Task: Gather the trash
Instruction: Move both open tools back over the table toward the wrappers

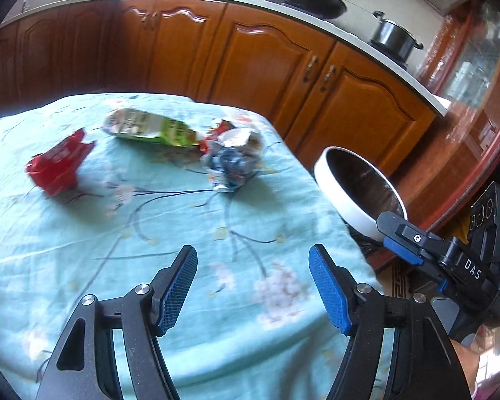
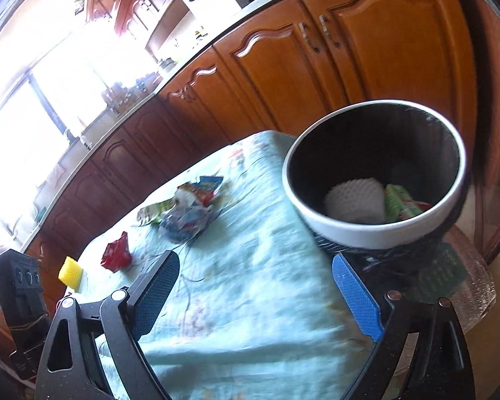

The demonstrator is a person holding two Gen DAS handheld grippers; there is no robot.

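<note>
The table wears a pale green cloth with flowers; the trash lies on it, and the bin stands just beside the table's right edge.

Far to the left of the bin, in the right wrist view, a small yellow bumpy thing sits near the table's edge; a bit nearer the bin lies a red crumpled wrapper; next comes a green and white bag, lying flat, farther back on the table; nearer still to the bin is a scrunched blue and white wrapper, with a red and white wrapper touching it from behind.

The bin is round, white outside and dark inside; in it lie a white bumpy foam piece and a green and red wrapper, side by side at the bottom.

The left gripper hangs over the cloth, to the left of the bin; its blue pads are apart and nothing is between them; the right gripper is just in front of the bin, over the table's right edge; its jaws are spread wide and hold nothing.

Behind the table, brown wooden cupboards run along the wall; a black pan and a steel pot sit on the counter above them, behind the bin.
</note>
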